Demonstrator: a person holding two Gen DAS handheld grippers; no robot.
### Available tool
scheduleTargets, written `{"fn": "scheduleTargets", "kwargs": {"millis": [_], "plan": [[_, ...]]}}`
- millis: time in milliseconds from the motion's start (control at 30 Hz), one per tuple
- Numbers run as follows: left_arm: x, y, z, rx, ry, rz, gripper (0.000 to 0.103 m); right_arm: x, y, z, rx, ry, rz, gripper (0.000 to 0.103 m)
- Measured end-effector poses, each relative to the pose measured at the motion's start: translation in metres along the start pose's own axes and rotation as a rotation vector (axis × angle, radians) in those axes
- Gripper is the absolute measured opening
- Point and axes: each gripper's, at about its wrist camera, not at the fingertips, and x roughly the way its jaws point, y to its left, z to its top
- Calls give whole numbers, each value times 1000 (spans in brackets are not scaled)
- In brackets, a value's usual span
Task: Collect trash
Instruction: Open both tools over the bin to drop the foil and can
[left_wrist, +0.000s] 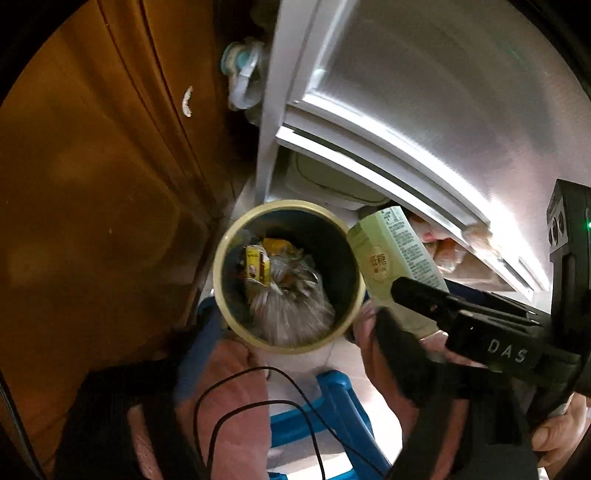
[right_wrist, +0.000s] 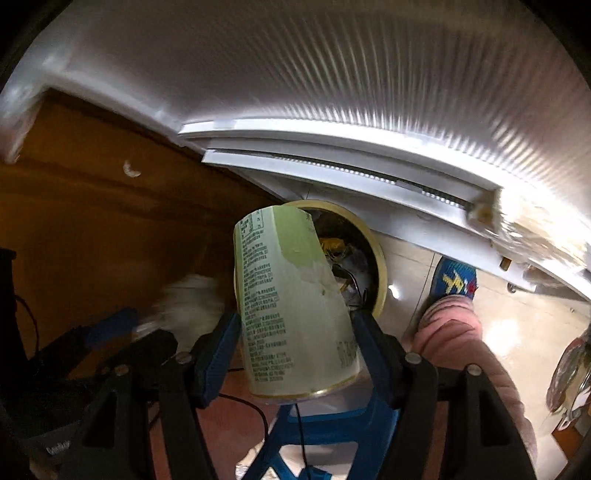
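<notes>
The step in hand looked like the drop: the right gripper (right_wrist: 295, 332) held a pale green drink can (right_wrist: 291, 306) just above and beside the round trash bin (left_wrist: 221, 258), its blue pads (right_wrist: 218, 343) pressed on the can's two sides near the lower end. In the right wrist view the can stood at the centre, covering the bin's 9 o'clock side; in the left wrist view it hung at the bin's 3 o'clock rim, its far end just over the opening.

The can's long axis ran roughly away from the gripper, tilted a little, the far end leaning toward 11 o'clock in the right wrist view and pointing down toward the bin mouth. The metal-rimmed end faced back toward the camera.

The bin already held a crumpled clear bag (left_wrist: 291, 295) and a small yellow carton (left_wrist: 255, 264).

The left gripper (left_wrist: 280, 332) stood wide with nothing between its fingers, hovering over the bin's 6 o'clock edge.

The next move, as I judge it, called for carrying the can further over the opening, then spreading the right fingers so that it fell inside rather than striking the rim.
</notes>
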Motion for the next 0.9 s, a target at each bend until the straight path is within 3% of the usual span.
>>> {"fn": "scheduleTargets", "kwargs": {"millis": [367,633,900], "plan": [[-11,12,-1,-18,-18,33,98,-7,0,6,-19,-38,-2,66],[-43,-4,-9,22,-90,44,100,-51,14,-9,-39,-121,19,66],[-98,-20,-23,58,-167,35,100,-111,31,-30,-62,-217,41,66]]}}
